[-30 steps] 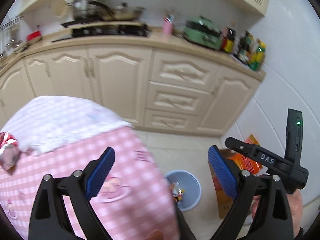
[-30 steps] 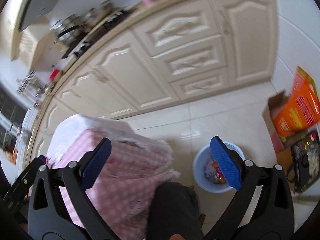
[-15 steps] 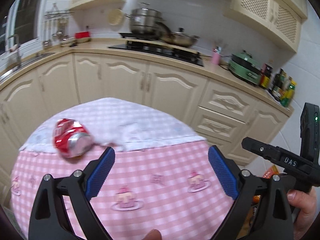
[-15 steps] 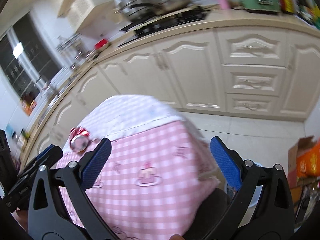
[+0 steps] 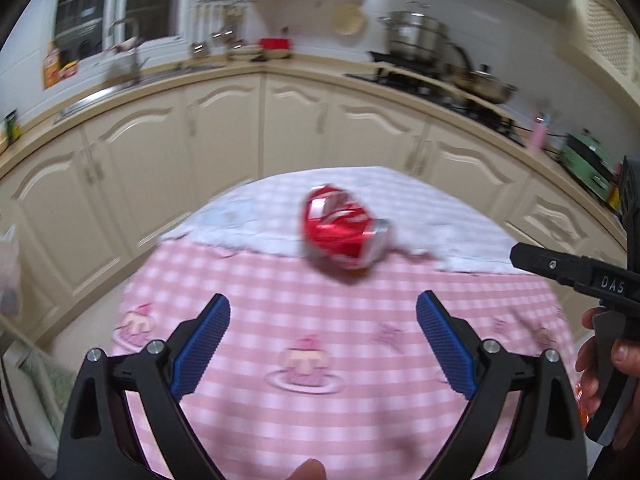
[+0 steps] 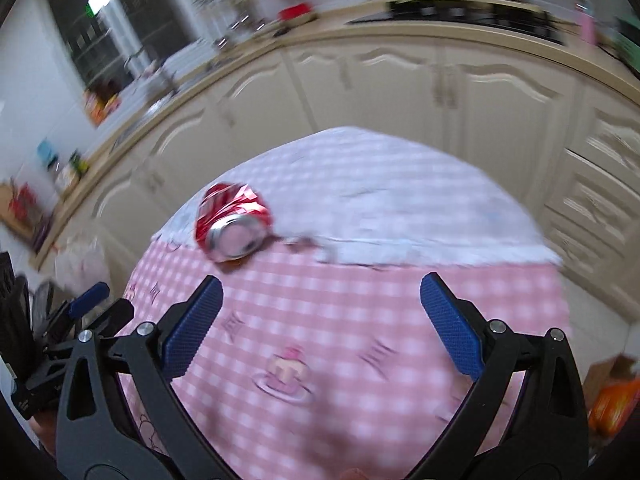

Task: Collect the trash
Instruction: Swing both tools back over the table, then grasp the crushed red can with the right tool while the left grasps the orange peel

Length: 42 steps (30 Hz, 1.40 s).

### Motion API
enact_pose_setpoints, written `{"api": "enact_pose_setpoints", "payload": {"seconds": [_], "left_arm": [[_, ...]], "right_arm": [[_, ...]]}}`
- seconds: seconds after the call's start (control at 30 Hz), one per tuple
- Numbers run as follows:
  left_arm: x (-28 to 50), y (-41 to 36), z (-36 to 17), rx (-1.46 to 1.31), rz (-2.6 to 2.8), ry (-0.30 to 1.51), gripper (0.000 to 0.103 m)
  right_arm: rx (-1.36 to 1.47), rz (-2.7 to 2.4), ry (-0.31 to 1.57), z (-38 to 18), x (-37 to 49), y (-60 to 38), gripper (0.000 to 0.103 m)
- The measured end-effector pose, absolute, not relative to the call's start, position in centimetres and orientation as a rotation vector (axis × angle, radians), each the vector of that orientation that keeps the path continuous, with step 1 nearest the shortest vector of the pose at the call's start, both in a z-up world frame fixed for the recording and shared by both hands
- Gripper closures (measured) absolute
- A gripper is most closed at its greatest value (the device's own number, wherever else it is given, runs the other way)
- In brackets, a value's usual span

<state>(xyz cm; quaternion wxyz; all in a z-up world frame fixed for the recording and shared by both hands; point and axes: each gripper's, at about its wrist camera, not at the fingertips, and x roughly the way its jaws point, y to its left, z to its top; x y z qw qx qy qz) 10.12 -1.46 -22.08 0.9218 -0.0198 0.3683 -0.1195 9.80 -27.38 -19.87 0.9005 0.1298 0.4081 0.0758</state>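
Note:
A crushed red soda can (image 5: pixel 344 232) lies on its side on the pink checked tablecloth (image 5: pixel 320 408), near the white strip at the far side. In the right wrist view the can (image 6: pixel 234 224) shows to the upper left. My left gripper (image 5: pixel 323 344) is open and empty, a short way in front of the can. My right gripper (image 6: pixel 320 326) is open and empty, to the right of the can. The left gripper's blue fingertip (image 6: pixel 89 295) shows at the left edge of the right wrist view. The right gripper body (image 5: pixel 576 276) shows at the right of the left wrist view.
Cream kitchen cabinets (image 5: pixel 224 148) run behind the table, with a sink, a stove and pots (image 5: pixel 420 36) on the counter. An orange bag (image 6: pixel 612 400) sits on the floor at the right. A white bag (image 6: pixel 80 260) lies left of the table.
Both views swung left, from the blue bin on the floor up to the table. The red can moved from the left edge toward the middle of the left wrist view. Both grippers stay open.

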Motion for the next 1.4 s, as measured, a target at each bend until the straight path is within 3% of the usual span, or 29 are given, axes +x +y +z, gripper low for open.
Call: {"api": "enact_pose_setpoints", "payload": {"seconds": [0.57, 1.07, 1.4], "left_arm": [[15.8, 3.0, -25.8, -0.093, -0.131, 0.832, 0.011], [16.6, 1.5, -26.7, -0.089, -0.135, 0.854, 0.011], [18.2, -4.5, -27.5, -0.01, -0.255, 0.877, 0.011]], "right_arm": [[-0.147, 0.376, 1.06, -25.7, 23.9, -15.1, 0.006], [0.109, 0.439, 0.984, -24.9, 21.3, -19.8, 0.008], [0.234, 0.324, 0.948, -24.4, 16.7, -26.6, 0.008]]}}
